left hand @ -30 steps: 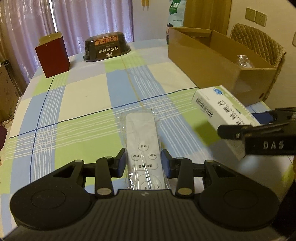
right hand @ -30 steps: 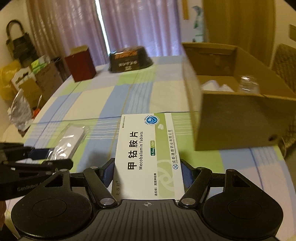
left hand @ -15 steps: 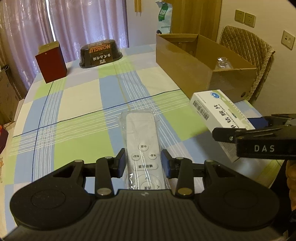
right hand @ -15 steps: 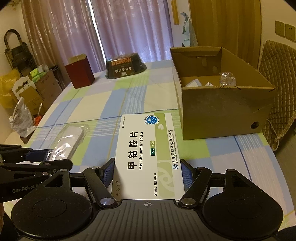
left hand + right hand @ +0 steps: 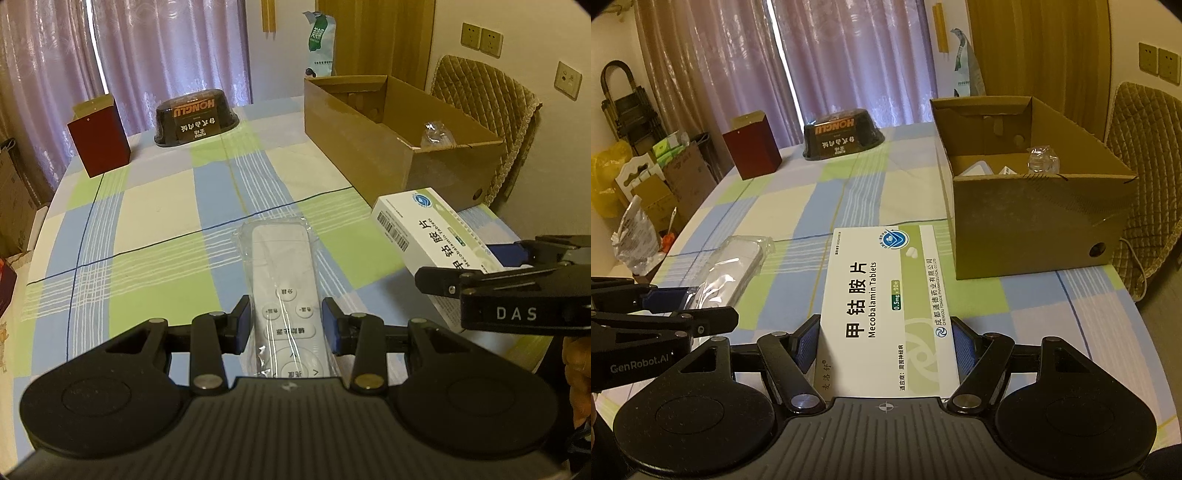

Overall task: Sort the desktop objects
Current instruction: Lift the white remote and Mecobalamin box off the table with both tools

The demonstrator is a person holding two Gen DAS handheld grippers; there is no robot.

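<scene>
Left hand-held gripper (image 5: 285,325) is clamped on the near, button end of the white remote (image 5: 281,273), blue pads on both long edges; gripping at the narrow width keeps the plastic-wrapped body from twisting, and the far end sticks out forward over the desk (image 5: 155,206). Can't tell if the remote is lifted or resting on the cloth. Right hand-held gripper (image 5: 884,343) is closed on the medicine box (image 5: 882,299), pads on its two long sides, label face up, box pointing ahead. It looks raised off the desk, probably so it clears the carton wall. The two grippers sit side by side, near each other but not touching. Beyond them, right side of the desk: open cardboard carton (image 5: 1034,218), already holding a few white items and a crumpled clear wrapper, so I read it as the drop target. Both loads are aimed roughly that way. Far end of the desk: red box (image 5: 99,138) and dark oval container (image 5: 197,117), well apart from the action, not yet sorted.
</scene>
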